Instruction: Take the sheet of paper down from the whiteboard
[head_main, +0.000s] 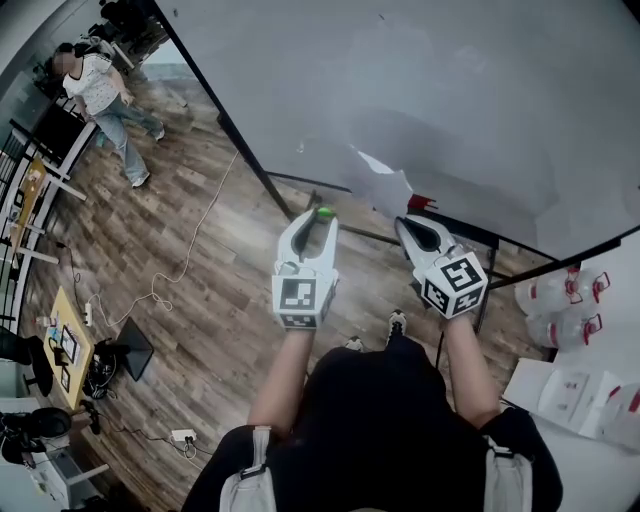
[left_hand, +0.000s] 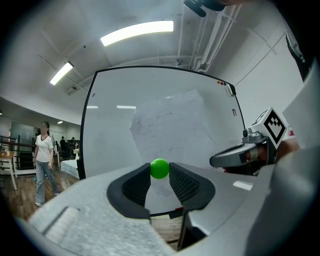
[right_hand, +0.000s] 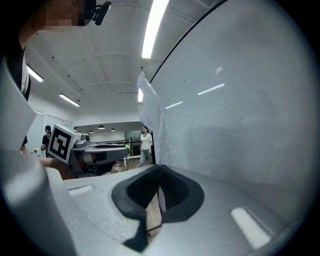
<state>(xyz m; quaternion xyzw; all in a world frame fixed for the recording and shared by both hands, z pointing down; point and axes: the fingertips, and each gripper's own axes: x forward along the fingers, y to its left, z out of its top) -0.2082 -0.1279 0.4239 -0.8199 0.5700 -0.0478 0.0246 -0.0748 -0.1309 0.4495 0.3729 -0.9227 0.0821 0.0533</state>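
There are two tools, one sheet of paper, one whiteboard and one small green ball. The left tool (head_main: 319, 221) is clamped on the green ball (left_hand: 160, 168), which sits pinched between the tips of its dark pads, held clear of the whiteboard (head_main: 450, 90). The right tool (head_main: 408, 226) has its jaws drawn together, and a thin white sliver of the sheet's lower edge runs down between the pads.

The sheet of paper (head_main: 383, 183) is white and slightly crumpled, with faint lines of writing that are too pale to read. From the left gripper view it lies tilted against the middle of the board, with its corners off square to the black frame. From the right gripper view it is seen edge-on, and its near edge stands off the board's surface and runs down into the right tool's jaws. In the head view it sits low on the board, just above the two tools and between them.

Behind, one person in a white top (head_main: 100, 85) stands on the wooden floor (head_main: 200, 250). A cluster of clear water bottles (head_main: 560, 300) stands at the right; their number is hard to make out.
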